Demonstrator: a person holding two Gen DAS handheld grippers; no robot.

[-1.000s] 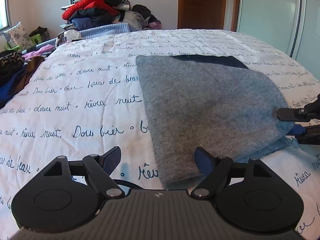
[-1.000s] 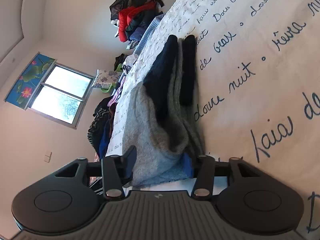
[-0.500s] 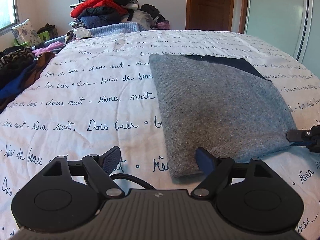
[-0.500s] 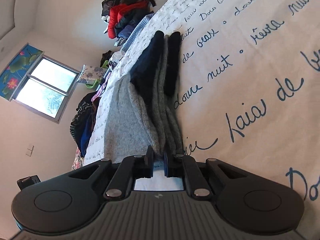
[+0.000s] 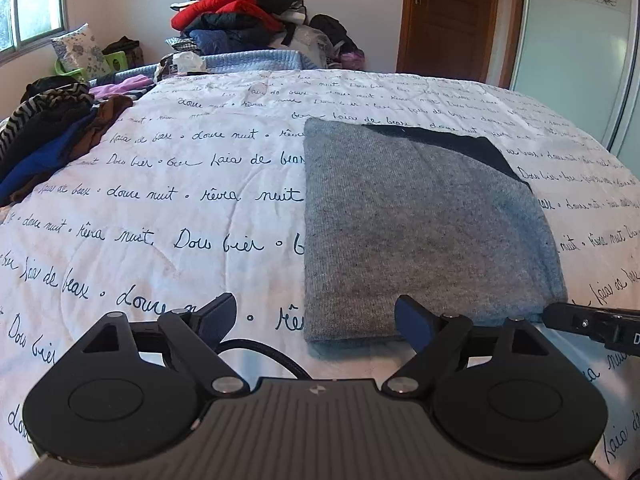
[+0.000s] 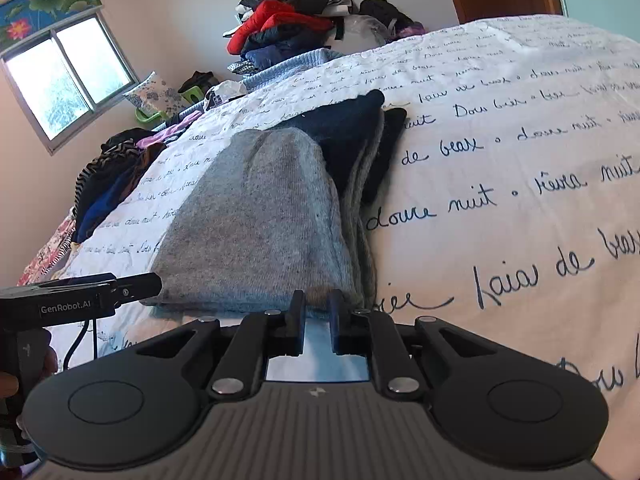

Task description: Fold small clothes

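My left gripper (image 5: 314, 320) is opening over the bedspread (image 5: 160, 220), my right gripper (image 6: 316, 312) is nearly shut and empty beside the folded grey sweater (image 5: 420, 232), whose near edge I could snag, dragging the fold apart.

Black left gripper (image 5: 316, 318), blue pads, silver screws, "GenRobot.AI" label.

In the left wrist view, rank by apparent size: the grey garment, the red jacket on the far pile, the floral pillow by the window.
1. Grey garment, by far the largest, though it also lies nearest the camera.
2. Red jacket.
3. Floral pillow, only slightly smaller than the jacket; that order is unsure.
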